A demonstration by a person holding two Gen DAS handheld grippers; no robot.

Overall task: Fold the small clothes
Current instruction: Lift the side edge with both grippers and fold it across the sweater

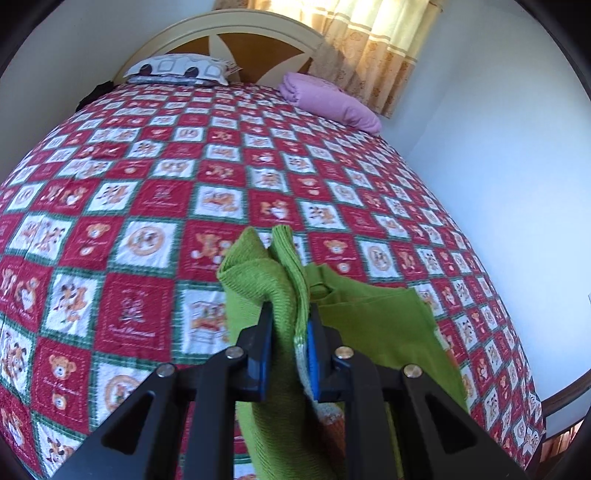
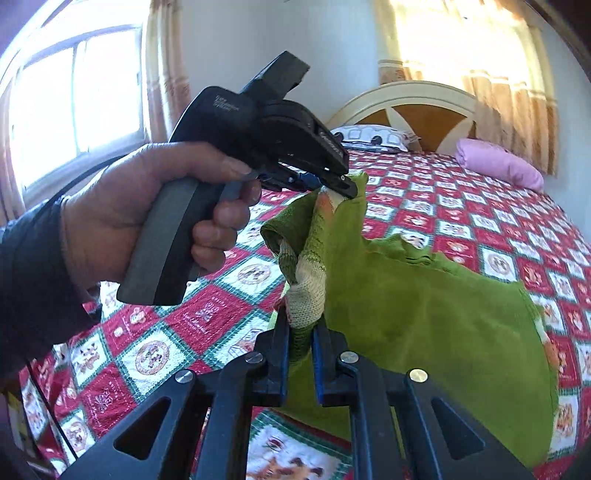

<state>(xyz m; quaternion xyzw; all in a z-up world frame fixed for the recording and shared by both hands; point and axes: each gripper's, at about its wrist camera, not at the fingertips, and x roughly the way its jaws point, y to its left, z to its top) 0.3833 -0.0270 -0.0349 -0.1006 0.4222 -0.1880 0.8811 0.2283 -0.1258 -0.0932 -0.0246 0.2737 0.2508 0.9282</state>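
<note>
Red patchwork quilt (image 1: 155, 206) covering bed, cream headboard (image 1: 221, 26), pink pillow (image 1: 328, 99)

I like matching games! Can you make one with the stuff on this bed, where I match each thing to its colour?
Things:
1. sweater
2. folded blanket
3. bedspread
4. headboard

Colours:
A. cream and brown
B. green
C. red and white squares
D. purple

Pairs: 1-B, 2-D, 3-C, 4-A
</note>
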